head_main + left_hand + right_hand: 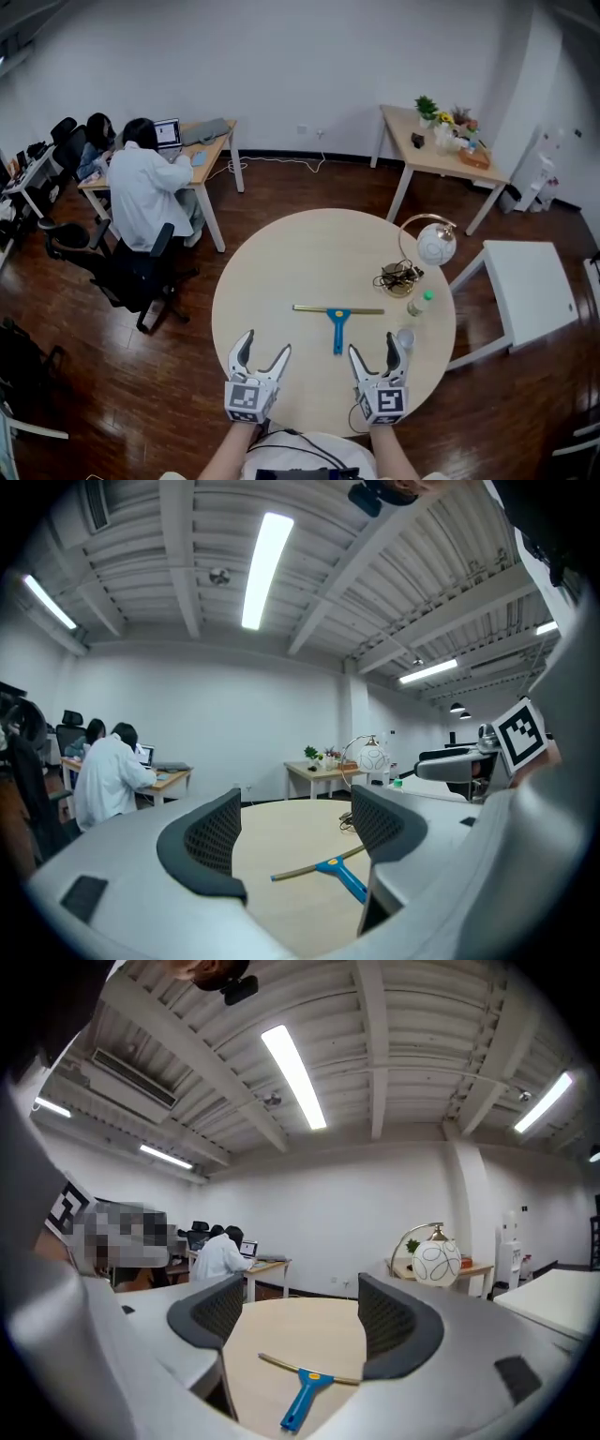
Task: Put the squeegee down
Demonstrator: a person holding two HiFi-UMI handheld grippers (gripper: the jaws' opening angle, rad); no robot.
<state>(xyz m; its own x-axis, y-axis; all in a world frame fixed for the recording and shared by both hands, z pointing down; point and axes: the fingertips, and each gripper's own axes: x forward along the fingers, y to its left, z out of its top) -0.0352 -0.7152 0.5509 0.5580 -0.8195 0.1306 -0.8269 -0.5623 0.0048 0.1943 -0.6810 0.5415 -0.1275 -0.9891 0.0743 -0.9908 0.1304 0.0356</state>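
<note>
The squeegee (337,320), with a blue handle and a long brass-coloured blade bar, lies flat on the round light-wood table (281,272), handle toward me. It also lies in the left gripper view as the squeegee (328,866) and in the right gripper view as the squeegee (302,1391). My left gripper (261,351) hovers open at the near left edge with nothing between its fingers. My right gripper (374,348) hovers open just near-right of the handle, apart from it and empty. Both point level across the table.
Right of the squeegee stand a small cup (405,337), a green-capped bottle (421,302), a bundle of cables (401,277) and a globe lamp (436,244). A person in white (145,192) sits at a desk far left. A white side table (530,291) stands right.
</note>
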